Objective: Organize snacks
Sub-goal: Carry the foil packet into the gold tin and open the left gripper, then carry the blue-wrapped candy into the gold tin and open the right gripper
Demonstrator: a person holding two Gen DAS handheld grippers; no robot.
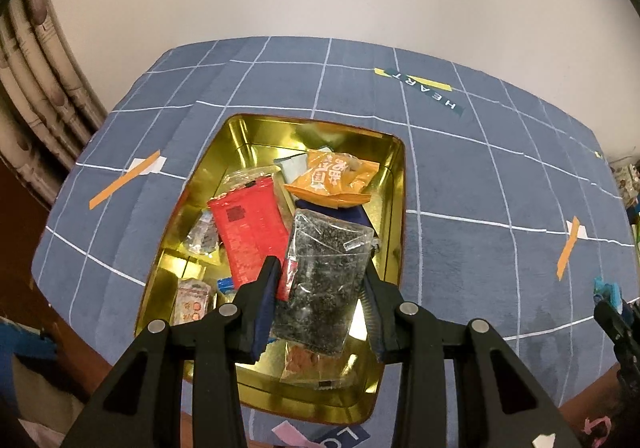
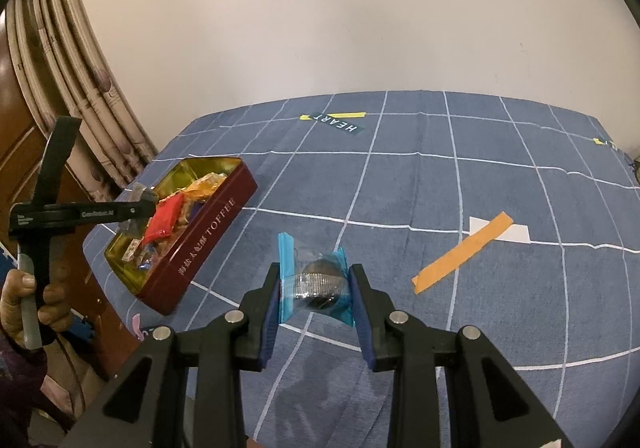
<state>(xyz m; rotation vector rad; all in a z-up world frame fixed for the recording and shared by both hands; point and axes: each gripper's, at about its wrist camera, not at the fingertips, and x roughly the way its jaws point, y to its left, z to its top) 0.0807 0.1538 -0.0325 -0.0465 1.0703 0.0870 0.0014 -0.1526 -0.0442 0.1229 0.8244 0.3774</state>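
A toffee tin [image 1: 394, 208], gold inside and dark red outside [image 2: 208, 244], lies open on a blue checked cloth. It holds a red packet [image 1: 250, 236], an orange packet [image 1: 332, 178] and several small snacks. My left gripper [image 1: 320, 284] is over the tin, shut on a clear packet of dark seeds [image 1: 324, 284]. It also shows in the right wrist view [image 2: 138, 208]. My right gripper [image 2: 314, 284] is to the right of the tin, above the cloth, shut on a blue-wrapped round snack [image 2: 316, 282].
The cloth [image 2: 460, 188] covers a table against a pale wall. Orange tape strips [image 2: 464, 250] [image 1: 120, 180] and a "HEART" label [image 2: 336, 122] lie on it. A curtain and wooden furniture stand at the left. My hand [image 2: 24, 312] holds the left gripper.
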